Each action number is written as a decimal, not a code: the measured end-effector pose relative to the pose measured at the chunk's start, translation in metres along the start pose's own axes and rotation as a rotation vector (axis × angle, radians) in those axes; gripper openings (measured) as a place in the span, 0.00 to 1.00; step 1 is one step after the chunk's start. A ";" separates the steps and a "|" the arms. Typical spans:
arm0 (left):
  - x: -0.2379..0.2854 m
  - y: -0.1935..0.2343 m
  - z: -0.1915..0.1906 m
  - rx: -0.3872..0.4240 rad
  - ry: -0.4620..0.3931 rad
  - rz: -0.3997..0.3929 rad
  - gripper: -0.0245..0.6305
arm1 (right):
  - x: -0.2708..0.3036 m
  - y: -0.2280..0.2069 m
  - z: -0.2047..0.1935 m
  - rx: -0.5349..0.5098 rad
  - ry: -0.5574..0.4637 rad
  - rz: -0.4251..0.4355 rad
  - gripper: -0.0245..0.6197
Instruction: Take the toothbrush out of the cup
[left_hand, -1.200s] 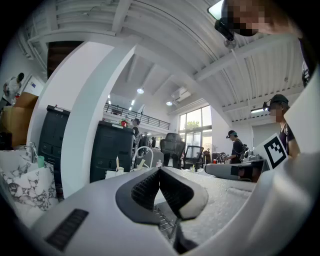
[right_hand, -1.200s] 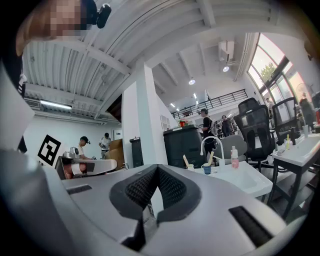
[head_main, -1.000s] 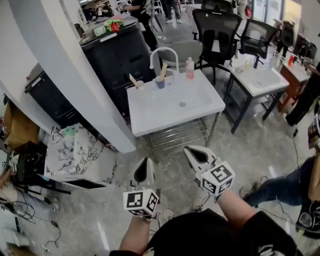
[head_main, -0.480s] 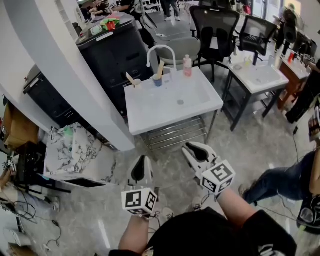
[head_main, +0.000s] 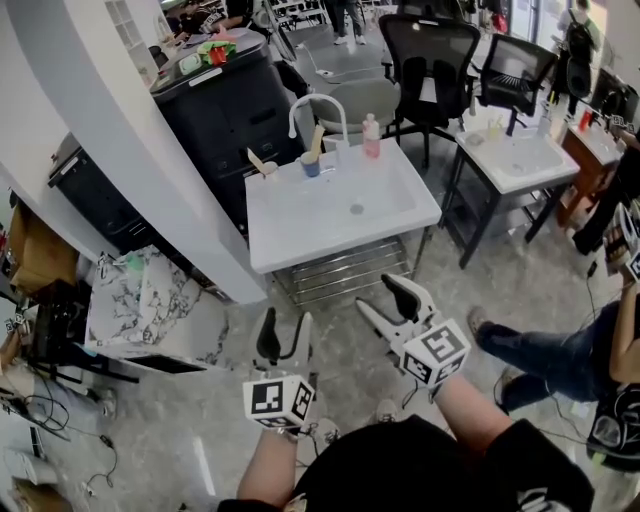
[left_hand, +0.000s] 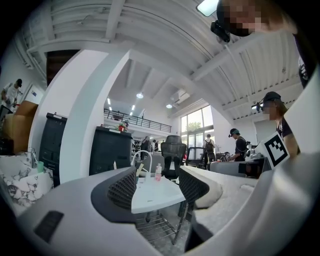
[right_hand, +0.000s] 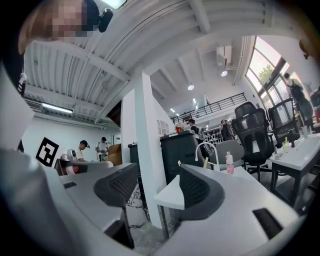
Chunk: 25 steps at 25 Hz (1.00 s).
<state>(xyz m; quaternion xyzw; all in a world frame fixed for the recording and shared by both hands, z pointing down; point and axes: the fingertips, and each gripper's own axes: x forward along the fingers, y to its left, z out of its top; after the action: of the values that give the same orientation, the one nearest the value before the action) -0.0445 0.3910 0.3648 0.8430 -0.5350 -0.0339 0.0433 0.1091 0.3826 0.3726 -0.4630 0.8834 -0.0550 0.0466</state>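
White sink table (head_main: 300, 228) with blue cup (head_main: 311, 167) on grey floor (head_main: 185, 435), chairs (head_main: 430, 48) behind

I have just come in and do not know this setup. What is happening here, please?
A person holds a gripper in each hand and stands some way from a white washbasin. The left gripper and the right gripper are both empty; their jaws have just been opening and now stand apart. At the basin's far edge, near the tap, a blue cup holds a toothbrush, not yet touched.
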 end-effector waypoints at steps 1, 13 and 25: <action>0.002 -0.003 -0.001 0.004 -0.002 0.002 0.42 | -0.001 -0.004 0.001 0.000 0.001 0.004 0.45; 0.037 -0.032 -0.003 0.011 -0.019 0.047 0.42 | -0.011 -0.057 0.008 0.006 -0.002 0.030 0.44; 0.080 -0.026 -0.001 0.020 -0.024 0.047 0.42 | 0.008 -0.097 0.008 0.030 -0.010 0.007 0.44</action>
<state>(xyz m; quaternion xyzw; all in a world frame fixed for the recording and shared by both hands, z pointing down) 0.0125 0.3299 0.3627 0.8301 -0.5556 -0.0377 0.0289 0.1846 0.3208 0.3777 -0.4593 0.8839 -0.0659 0.0582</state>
